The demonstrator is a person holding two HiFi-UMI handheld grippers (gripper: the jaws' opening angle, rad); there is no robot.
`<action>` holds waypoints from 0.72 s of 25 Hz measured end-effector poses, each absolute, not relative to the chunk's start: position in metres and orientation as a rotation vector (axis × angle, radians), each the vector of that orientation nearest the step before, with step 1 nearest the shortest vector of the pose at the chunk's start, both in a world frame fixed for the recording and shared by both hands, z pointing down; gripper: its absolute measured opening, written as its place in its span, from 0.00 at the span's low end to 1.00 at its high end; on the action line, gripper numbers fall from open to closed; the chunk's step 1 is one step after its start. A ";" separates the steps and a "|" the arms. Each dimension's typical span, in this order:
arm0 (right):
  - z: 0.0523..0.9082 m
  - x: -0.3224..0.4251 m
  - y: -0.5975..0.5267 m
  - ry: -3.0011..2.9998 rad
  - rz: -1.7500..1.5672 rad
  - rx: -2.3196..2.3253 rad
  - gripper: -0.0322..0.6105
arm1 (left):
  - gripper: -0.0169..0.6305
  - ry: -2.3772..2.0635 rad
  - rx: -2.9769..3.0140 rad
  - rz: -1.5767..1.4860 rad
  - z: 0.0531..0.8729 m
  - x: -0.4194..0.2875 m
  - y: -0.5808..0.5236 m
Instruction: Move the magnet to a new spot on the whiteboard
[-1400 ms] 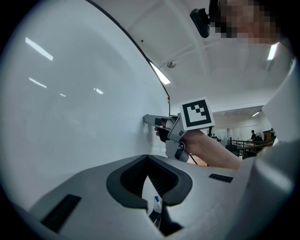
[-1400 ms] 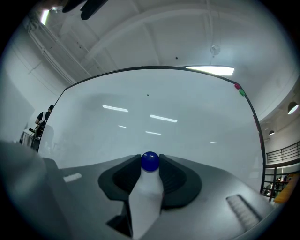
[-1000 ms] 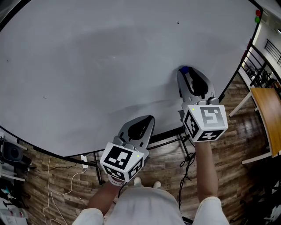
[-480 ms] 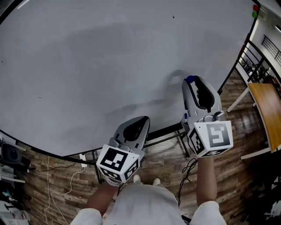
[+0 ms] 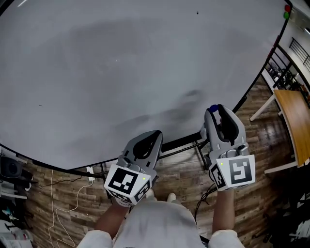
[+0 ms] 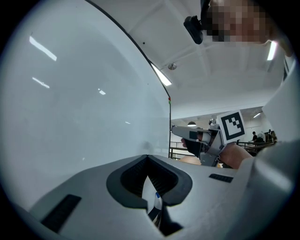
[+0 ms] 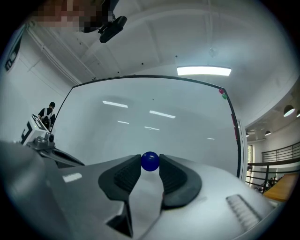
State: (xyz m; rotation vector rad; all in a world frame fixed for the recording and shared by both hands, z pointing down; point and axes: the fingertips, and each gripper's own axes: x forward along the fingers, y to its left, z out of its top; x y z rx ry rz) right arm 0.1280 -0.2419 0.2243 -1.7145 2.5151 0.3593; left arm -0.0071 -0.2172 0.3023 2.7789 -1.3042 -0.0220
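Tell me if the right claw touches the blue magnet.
Touching. Right gripper view: small round blue magnet pinched between tips of the right claw, no gap.

The whiteboard [image 5: 97,72] stands over a wood floor [image 5: 63,203], a red magnet [image 5: 287,8] and a green magnet [image 5: 286,15] stuck at its upper right corner.

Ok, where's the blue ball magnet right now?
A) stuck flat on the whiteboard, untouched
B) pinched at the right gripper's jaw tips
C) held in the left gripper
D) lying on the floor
B: the right gripper view shows the blue ball magnet squeezed between the jaw tips of the right gripper.
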 end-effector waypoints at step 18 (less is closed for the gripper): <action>0.311 0.155 -0.197 2.454 0.175 -1.775 0.26 | 0.03 -1.355 2.769 0.014 0.325 -0.019 -0.207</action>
